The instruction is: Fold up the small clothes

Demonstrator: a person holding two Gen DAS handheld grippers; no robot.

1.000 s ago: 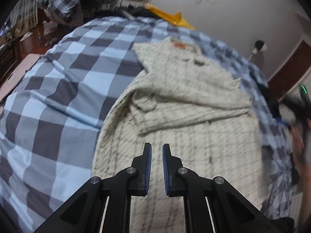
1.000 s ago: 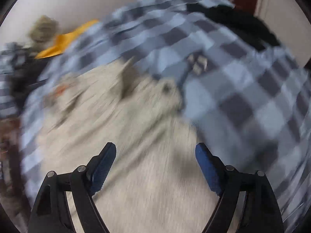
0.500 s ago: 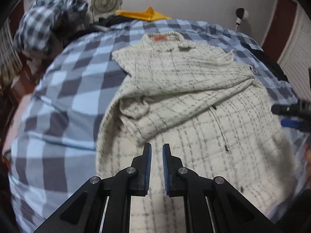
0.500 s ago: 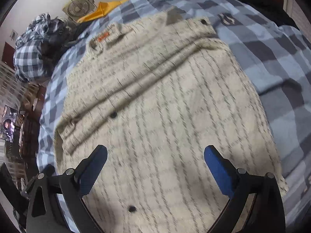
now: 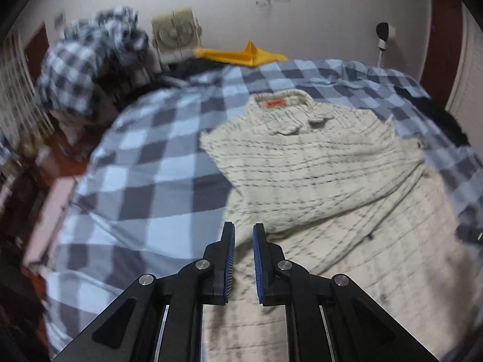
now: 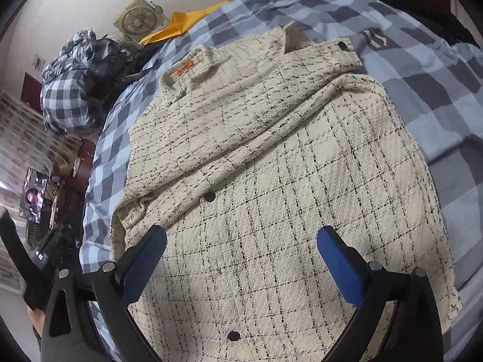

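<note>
A cream jacket with a thin black check [image 5: 317, 175] lies flat on the bed, orange label at the collar, both sleeves folded across its chest. It fills the right wrist view [image 6: 271, 181]. My left gripper [image 5: 244, 235] hovers over the jacket's left edge, jaws nearly together with a narrow gap and nothing between them. My right gripper [image 6: 241, 241] hovers above the jacket's lower front, jaws wide apart and empty.
The bed has a blue and grey checked cover [image 5: 157, 157]. A heap of checked cloth [image 5: 87, 60], a fan [image 5: 176, 34] and a yellow cloth [image 5: 241, 55] sit at the head. Dark clothing [image 6: 422, 3] lies at the far right edge. The floor drops off left of the bed.
Both grippers have swung over the jacket: the left one has shifted towards its left edge, the right one has settled lower over its front. The jacket has not moved.
</note>
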